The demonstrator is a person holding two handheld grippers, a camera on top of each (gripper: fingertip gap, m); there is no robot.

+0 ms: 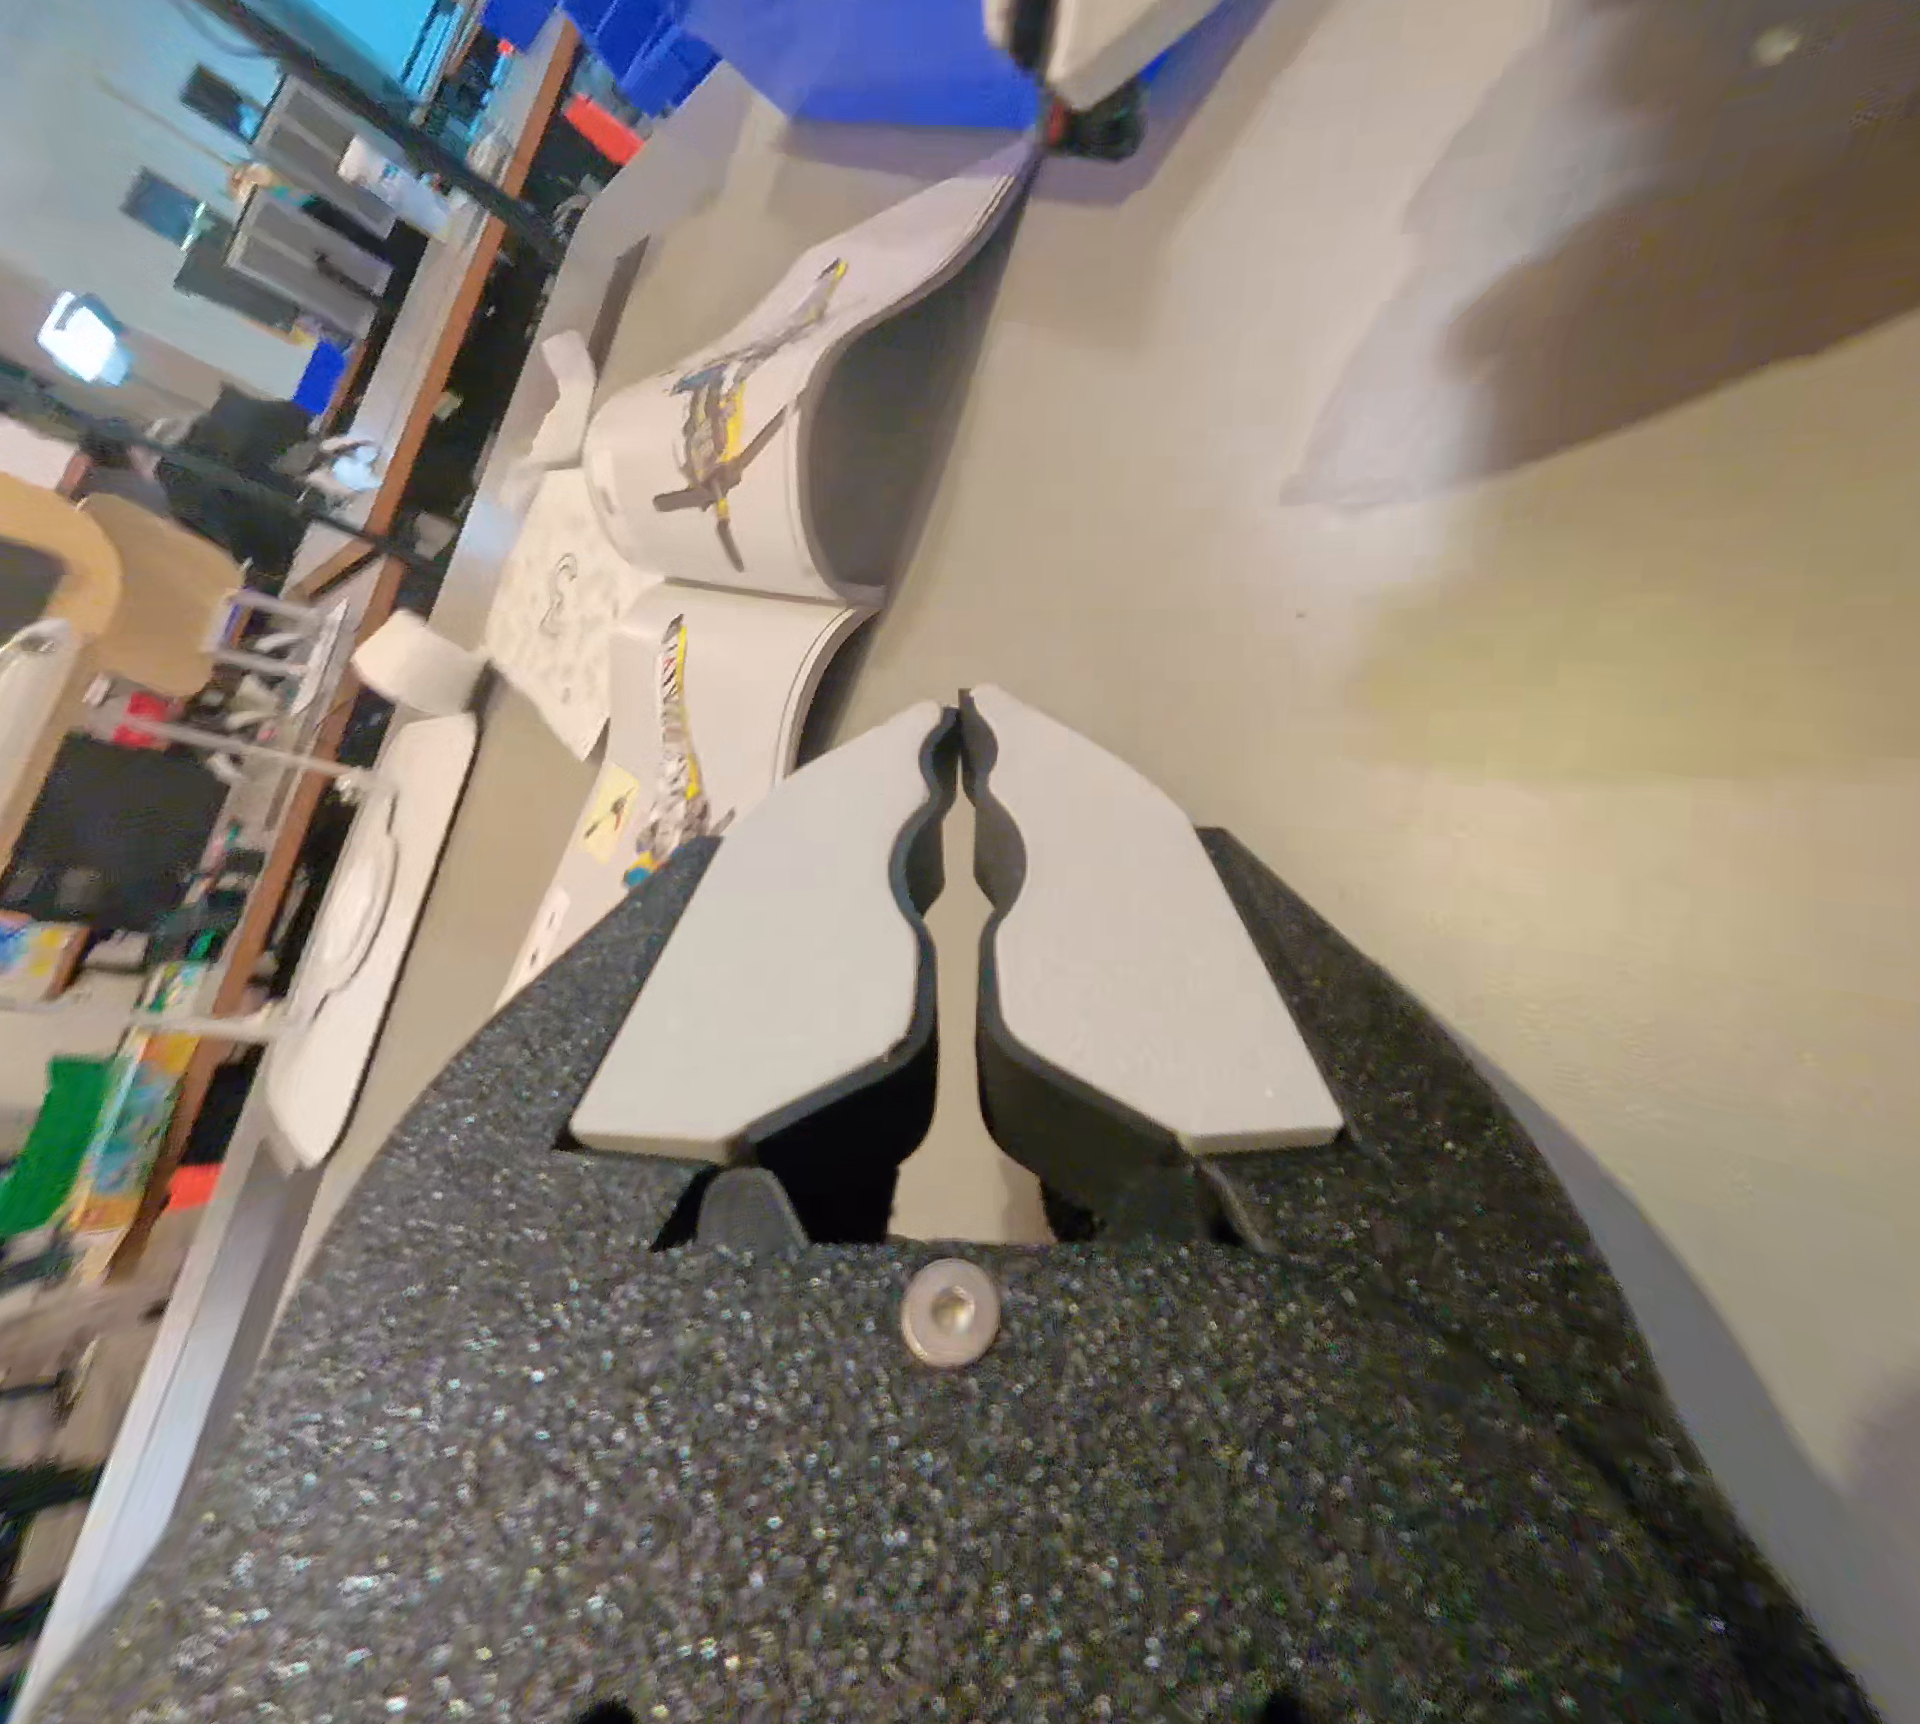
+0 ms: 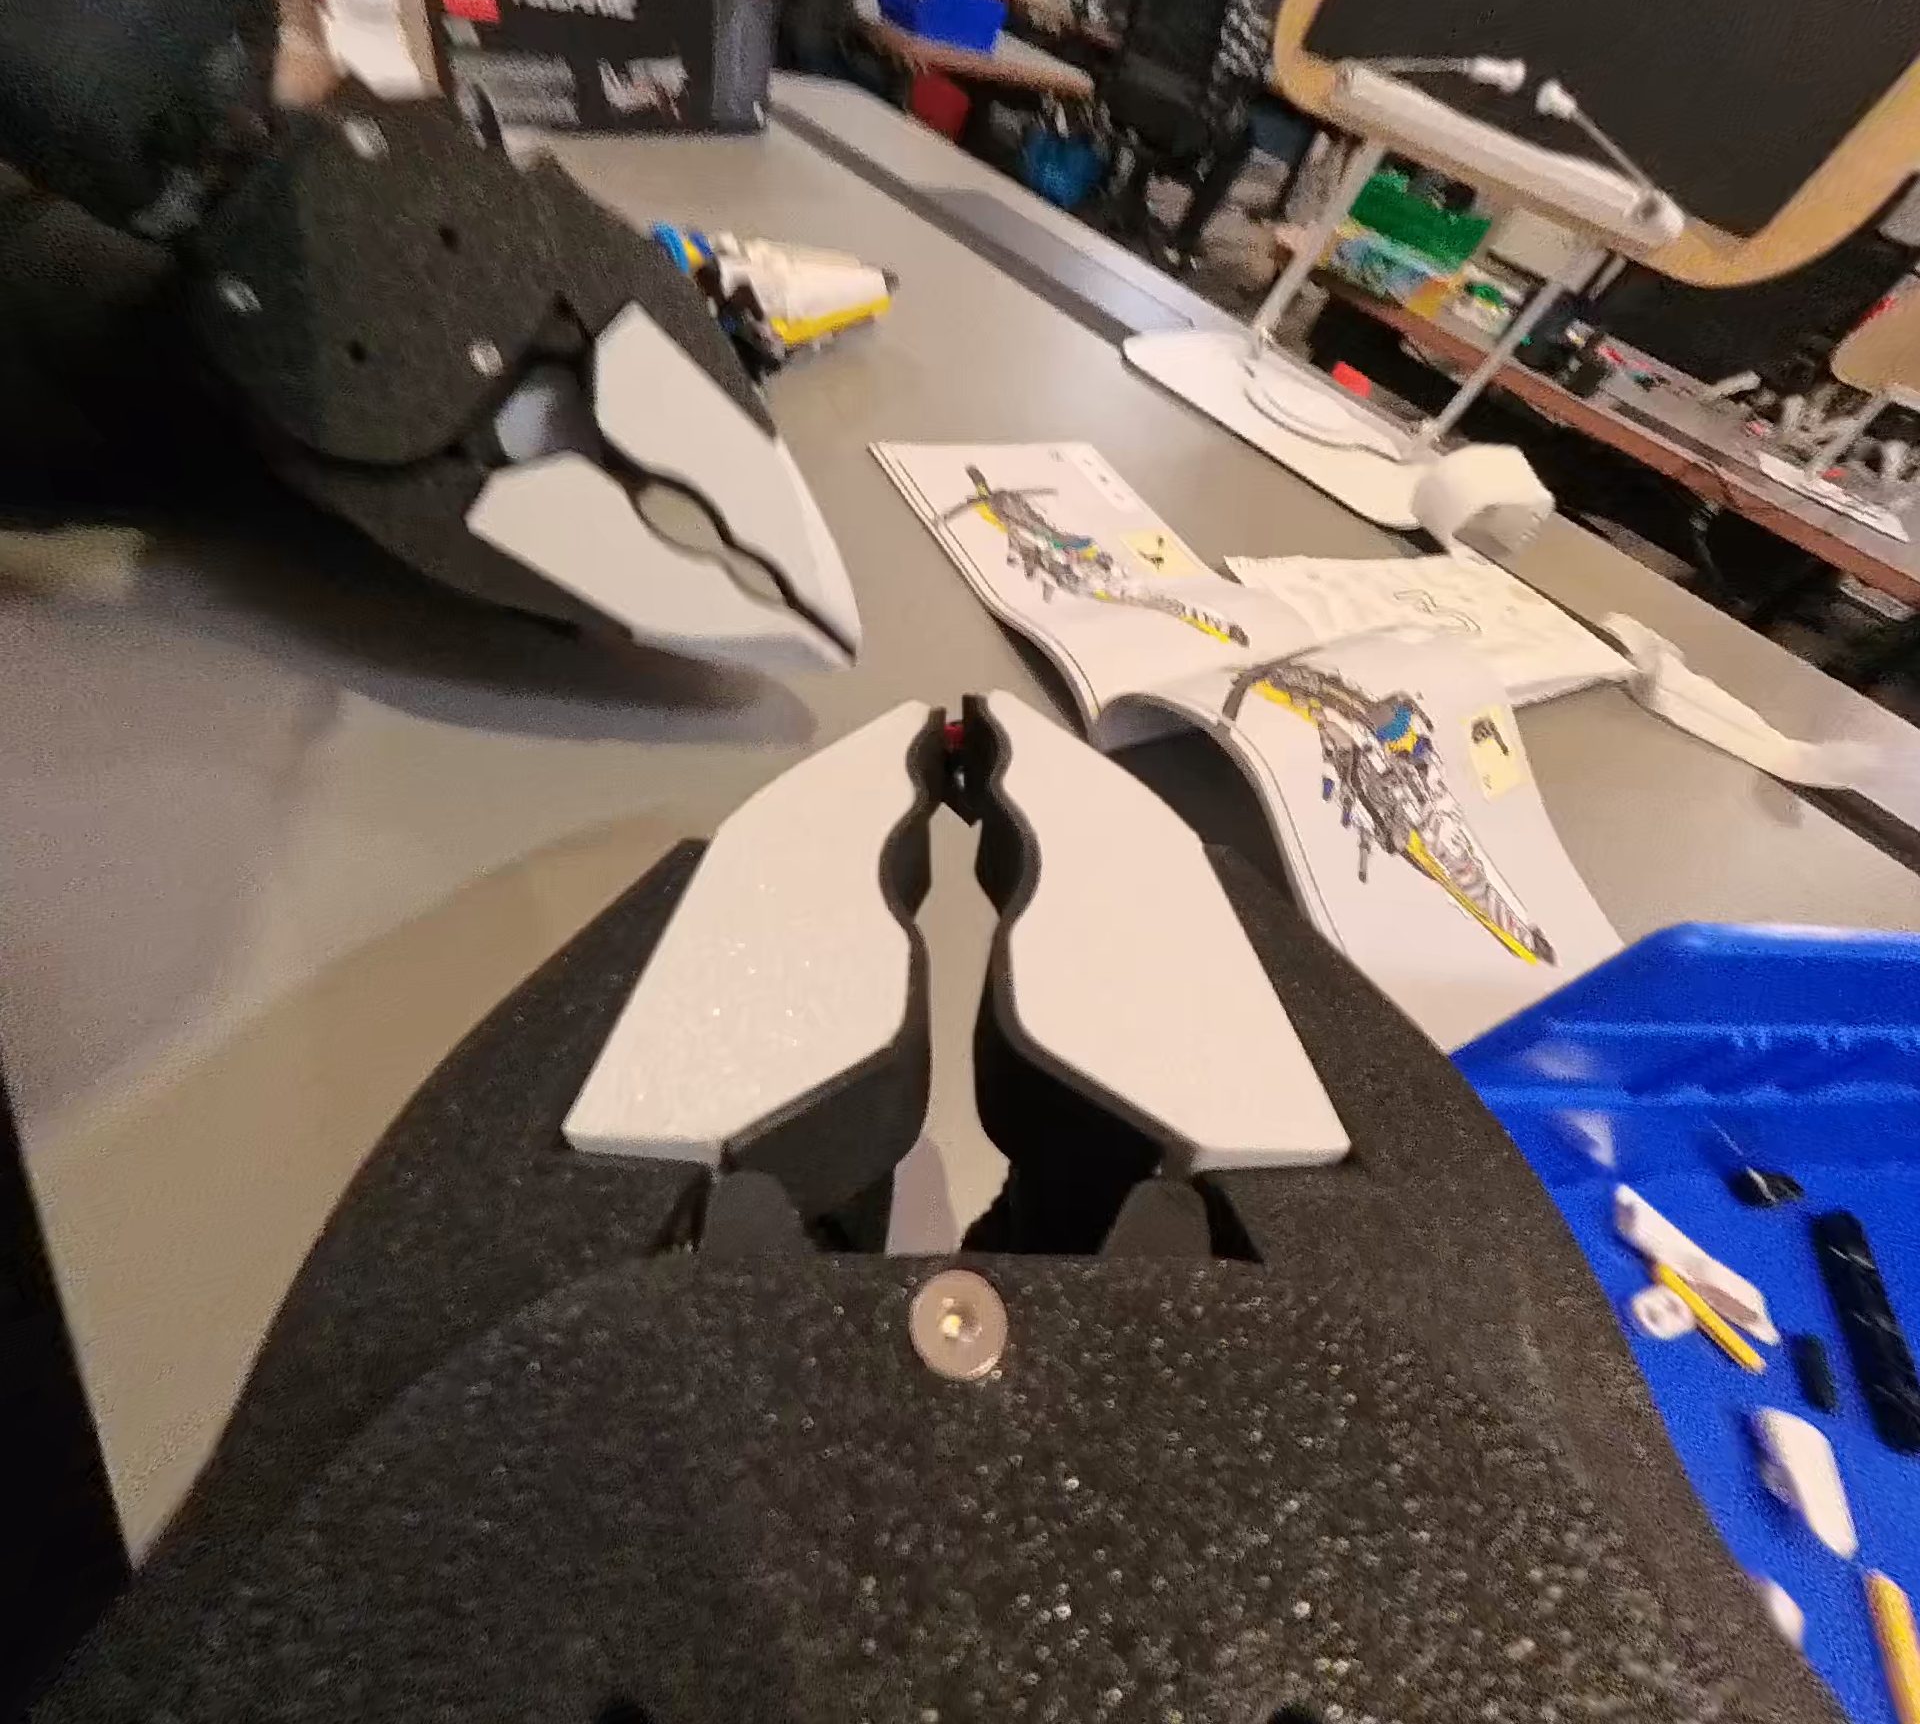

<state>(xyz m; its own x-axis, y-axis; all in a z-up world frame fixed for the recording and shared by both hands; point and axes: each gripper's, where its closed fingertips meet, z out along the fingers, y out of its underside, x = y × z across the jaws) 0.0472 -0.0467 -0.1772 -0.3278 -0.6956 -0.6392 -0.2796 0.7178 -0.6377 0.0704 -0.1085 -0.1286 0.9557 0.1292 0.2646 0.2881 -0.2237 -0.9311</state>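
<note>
Two hand-held grippers over a grey table, one pinching a tiny part.

The right gripper (image 2: 958, 718) has its fingers nearly together on a small black-and-red piece (image 2: 951, 755) at the tips; the left gripper (image 1: 961, 706), closed on nothing visible, hovers just left of it. An open instruction booklet (image 2: 1299, 739) lies right of them, a half-built white-and-yellow model (image 2: 800, 292) sits far behind, and a blue bin (image 2: 1704, 1103) of loose parts is near right. A black toy box (image 2: 592, 48) stands at the far left; it and the booklet carry print that I leave unread.
</note>
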